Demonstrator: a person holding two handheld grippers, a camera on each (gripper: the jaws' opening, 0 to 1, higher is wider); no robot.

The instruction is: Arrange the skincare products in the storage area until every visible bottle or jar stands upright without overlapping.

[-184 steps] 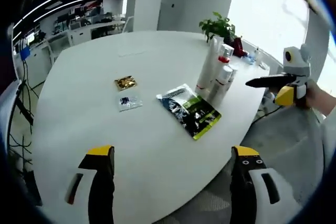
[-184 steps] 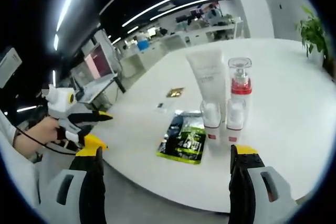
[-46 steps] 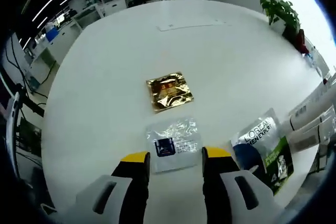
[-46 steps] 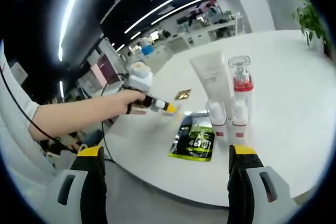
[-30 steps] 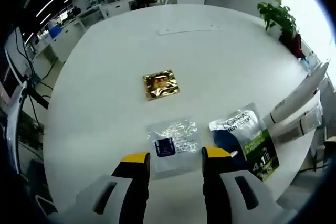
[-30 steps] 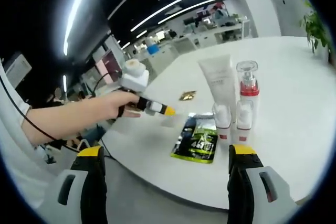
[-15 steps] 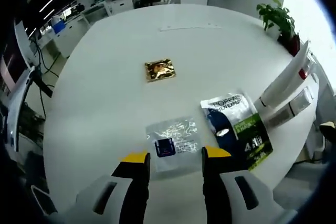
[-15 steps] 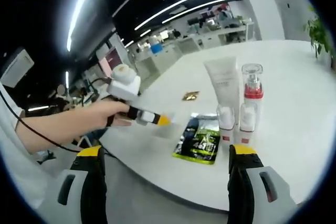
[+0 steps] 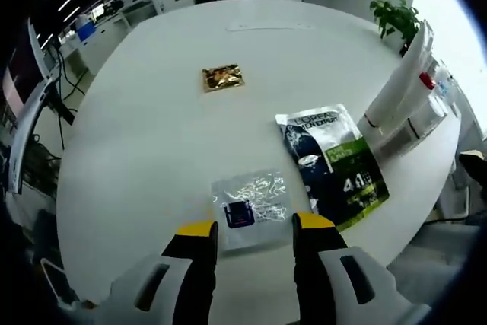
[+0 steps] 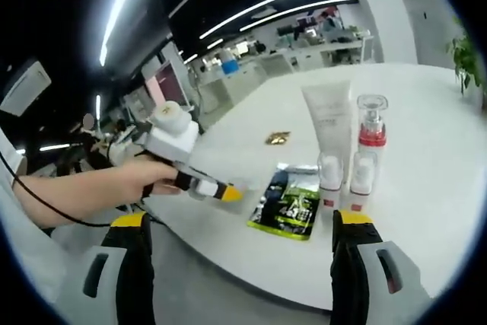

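Observation:
My left gripper (image 9: 255, 226) is shut on a clear sachet with a blue label (image 9: 249, 207), held above the white table (image 9: 137, 135) near its front edge. A gold sachet (image 9: 221, 77) lies farther out and a black-and-green pouch (image 9: 335, 165) lies flat to the right. Beside the pouch stand a white tube (image 10: 329, 123), a clear pump bottle with a red collar (image 10: 370, 131) and two small white bottles (image 10: 330, 180), all upright. The right gripper (image 10: 242, 220) is open off the table's edge, nothing between its jaws. A hand holds the left gripper (image 10: 221, 192) left of the pouch (image 10: 292, 202).
A potted plant (image 9: 396, 17) stands at the table's far right edge. Office desks and screens fill the room behind. Bare tabletop stretches between the gold sachet (image 10: 277, 138) and the far edge.
The left gripper has drawn back toward the table's near edge with the clear sachet in it, away from the gold sachet and the bottles. The right gripper stays open.

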